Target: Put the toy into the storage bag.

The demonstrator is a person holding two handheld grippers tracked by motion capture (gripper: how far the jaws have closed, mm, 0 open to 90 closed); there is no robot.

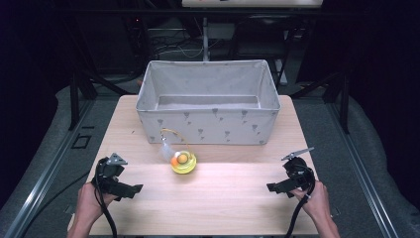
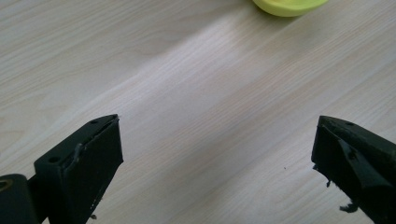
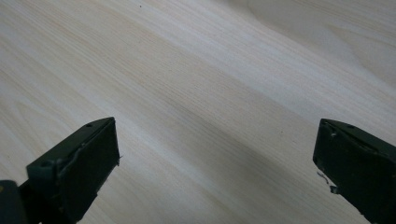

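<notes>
2 tools (image 1: 130,189) (image 1: 275,187), both spread & empty; 1 yellow toy (image 1: 183,162); 1 grey fabric bin (image 1: 208,130) behind.

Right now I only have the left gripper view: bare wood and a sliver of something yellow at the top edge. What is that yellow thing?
Observer: A small yellow bowl with an orange ball in it and a clear handle-like piece leaning up from it, standing on the table.
Operator: Anything behind it?
Observer: A grey fabric bin, open on top, stands just past the bowl at the far side of the table.
Operator: Where is my other gripper?
Observer: The right gripper is low over the table's right side, jaws wide apart with nothing between them, pointing inward toward the left gripper.
</notes>
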